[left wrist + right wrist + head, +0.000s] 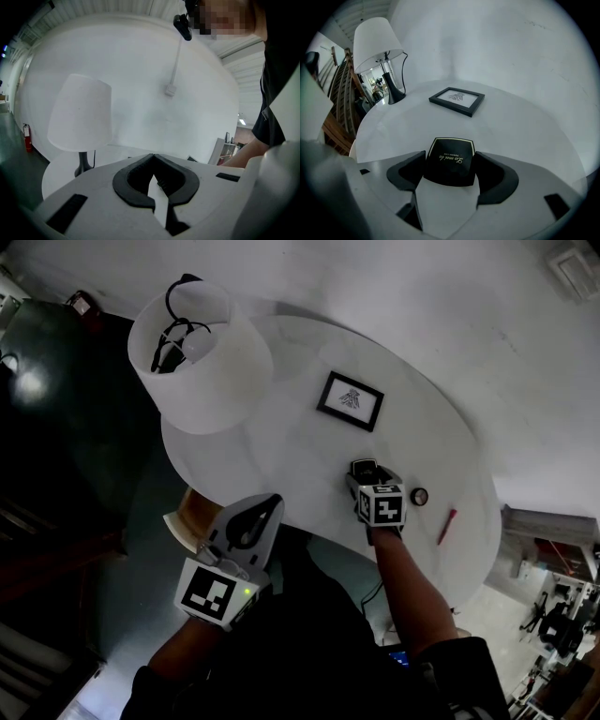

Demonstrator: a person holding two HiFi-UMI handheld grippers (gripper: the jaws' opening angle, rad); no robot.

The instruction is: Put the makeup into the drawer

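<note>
- While it sits between the two dark jaws of the right gripper [450, 158], the black makeup compact [449, 165] lies flat, its gold-lettered lid facing up, low in the middle of the right gripper view.
- Both jaws press against the compact's sides, so the gripper is clamped on it.
- In the head view the compact and gripper are right of centre, over the white round table [281, 437]; whether the compact touches the tabletop cannot be told.
- Just right of the gripper's marker cube, a small round item [419, 496] lies on the table, and further right a thin red stick [446, 526] lies near the table's edge.
- Above the compact in the frame, a black picture frame [350, 400] lies flat on the table, well apart from the gripper.
- A lamp with a white shade [197, 357] stands at the upper left of the frame, on the far side of the table.
- The left gripper [153, 157] is at the lower left of the head view, off the table's edge; its jaws are together, tips meeting, with nothing between them.
- Beside the left gripper, a tan wooden part [183, 517] shows under the table's rim; what it is cannot be told.
</note>
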